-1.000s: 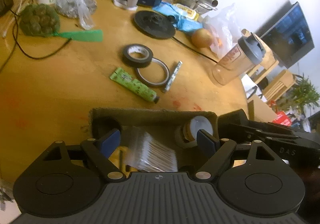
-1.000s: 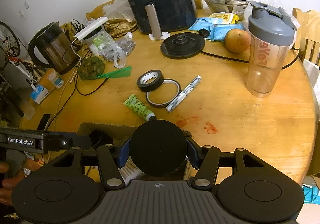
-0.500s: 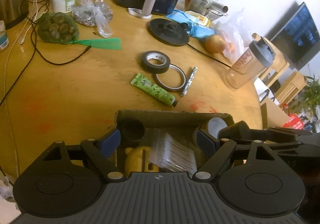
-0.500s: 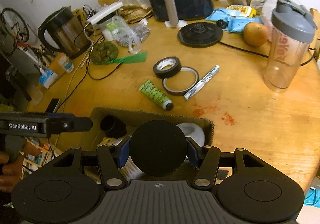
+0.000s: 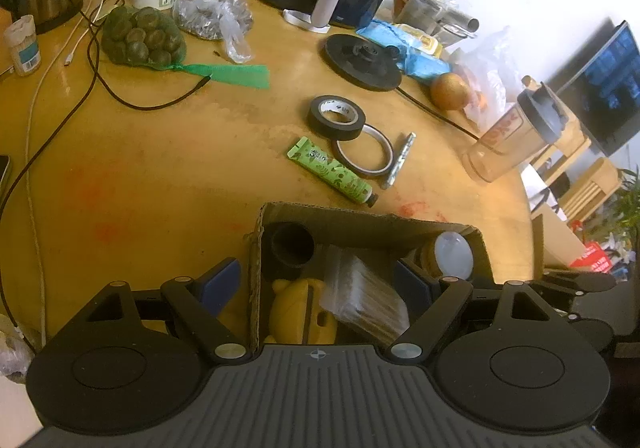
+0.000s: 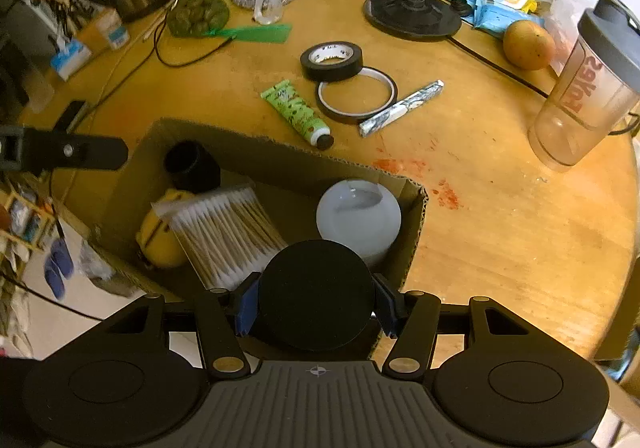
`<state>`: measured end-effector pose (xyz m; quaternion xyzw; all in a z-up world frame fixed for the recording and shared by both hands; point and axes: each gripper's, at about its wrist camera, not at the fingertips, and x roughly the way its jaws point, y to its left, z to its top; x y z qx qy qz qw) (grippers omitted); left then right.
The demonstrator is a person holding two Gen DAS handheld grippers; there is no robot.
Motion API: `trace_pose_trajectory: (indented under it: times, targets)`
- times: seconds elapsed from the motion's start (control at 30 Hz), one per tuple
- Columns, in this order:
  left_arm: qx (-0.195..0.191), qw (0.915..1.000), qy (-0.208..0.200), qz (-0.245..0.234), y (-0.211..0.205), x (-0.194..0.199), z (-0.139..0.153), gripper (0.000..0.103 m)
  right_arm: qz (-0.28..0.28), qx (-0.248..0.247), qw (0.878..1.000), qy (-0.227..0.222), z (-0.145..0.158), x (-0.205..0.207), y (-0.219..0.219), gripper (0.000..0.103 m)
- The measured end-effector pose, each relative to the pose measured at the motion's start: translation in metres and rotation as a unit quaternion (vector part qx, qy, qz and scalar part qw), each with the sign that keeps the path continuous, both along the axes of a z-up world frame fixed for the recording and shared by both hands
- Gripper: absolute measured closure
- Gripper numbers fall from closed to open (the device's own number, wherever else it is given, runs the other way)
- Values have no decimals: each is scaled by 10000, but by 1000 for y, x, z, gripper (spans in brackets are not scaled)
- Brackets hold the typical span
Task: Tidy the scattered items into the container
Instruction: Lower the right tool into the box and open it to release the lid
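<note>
Right gripper (image 6: pixel 316 308) clamps a rigid, light-looking black round lid (image 6: pixel 316 294) by its edges above the cardboard box (image 6: pixel 416 216); left gripper (image 5: pixel 318 284) gapes empty

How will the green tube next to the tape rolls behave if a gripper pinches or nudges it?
The green tube lies flat on the table, so it probably won't tip. Its body is round toward the black cap and flat at the crimped end, so a sideways push may swing it rather than roll it far. It looks like a soft squeeze tube, likely to dent under a mid-body pinch; near the cap seems firmer.
</note>
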<state>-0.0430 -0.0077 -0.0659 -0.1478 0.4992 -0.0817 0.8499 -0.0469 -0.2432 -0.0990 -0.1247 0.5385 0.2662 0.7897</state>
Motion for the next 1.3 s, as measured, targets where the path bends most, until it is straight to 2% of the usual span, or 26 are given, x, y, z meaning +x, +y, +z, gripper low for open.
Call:
trace_pose_trajectory:
  times: [0.23,0.3,0.4,0.57,0.77,0.93,0.97,1.0,1.3]
  targets:
    - [9,10000,19,-5,-1,0,-1,19,590,-574,9963,-252,-5,-10,17,43]
    - [19,10000,28,-6,-1,-1,-1,19,646,-602,9959,-190,-10,-10,19,43]
    - [26,10000,33,5,-1,-1,-1,19,541,-499,9973,-21,-18,-8,17,43]
    - [26,10000,76,50,2,-2,-2,19,73,64,9990,429,-21,-1,7,43]
    - [29,10000,64,36,2,-1,-2,19,-20,366,9981,489,-14,1,4,43]
    - [32,10000,76,24,0,1,-3,19,84,20,9994,338,-7,2,6,44]
    - [32,10000,80,22,-1,1,-3,19,137,-41,9994,330,-6,2,8,58]
    - [35,10000,85,16,-1,2,-3,19,157,-100,9992,349,-6,3,7,62]
    - [51,9999,112,-21,-2,5,-4,19,239,-305,9987,319,-9,5,8,59]
